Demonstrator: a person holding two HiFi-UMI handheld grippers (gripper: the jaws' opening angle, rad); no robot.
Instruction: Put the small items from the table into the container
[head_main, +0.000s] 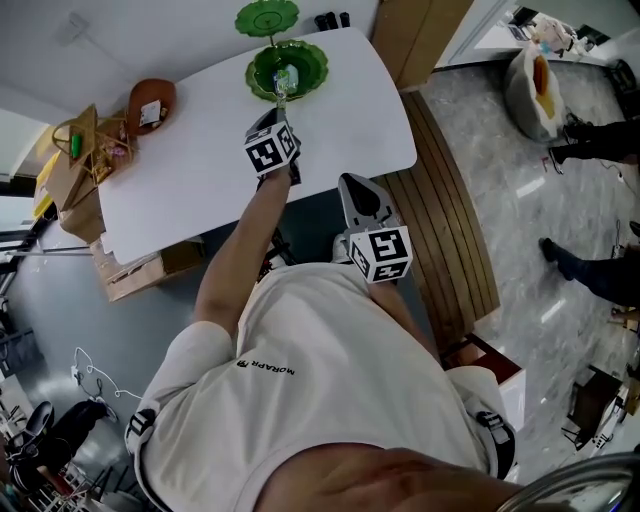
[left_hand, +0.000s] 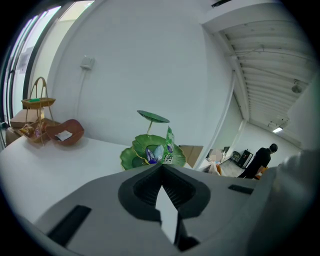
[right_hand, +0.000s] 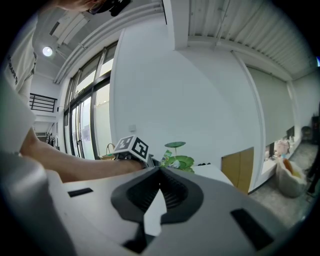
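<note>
A green leaf-shaped bowl (head_main: 310, 62) stands at the far edge of the white table (head_main: 180, 180). In the left gripper view this bowl (left_hand: 134, 156) holds a blue and white packet (left_hand: 149, 154). My left gripper (head_main: 281, 96) reaches over the bowl's near rim. It is shut on a thin green packet (left_hand: 169, 146), which sticks up from the meeting jaw tips (left_hand: 161, 165). The right gripper view shows that packet (right_hand: 166, 155) beside the left gripper's marker cube. My right gripper (head_main: 352, 182) hangs off the table's near edge, shut (right_hand: 159, 170), with nothing between its jaws.
A green leaf saucer on a stalk (head_main: 267, 17) rises behind the bowl. A brown dish holding a card (head_main: 150, 105) and a wicker basket (head_main: 80, 140) sit at the table's left end. Cardboard boxes (head_main: 140, 272) lie below it. A person's legs (head_main: 600, 270) show at the right.
</note>
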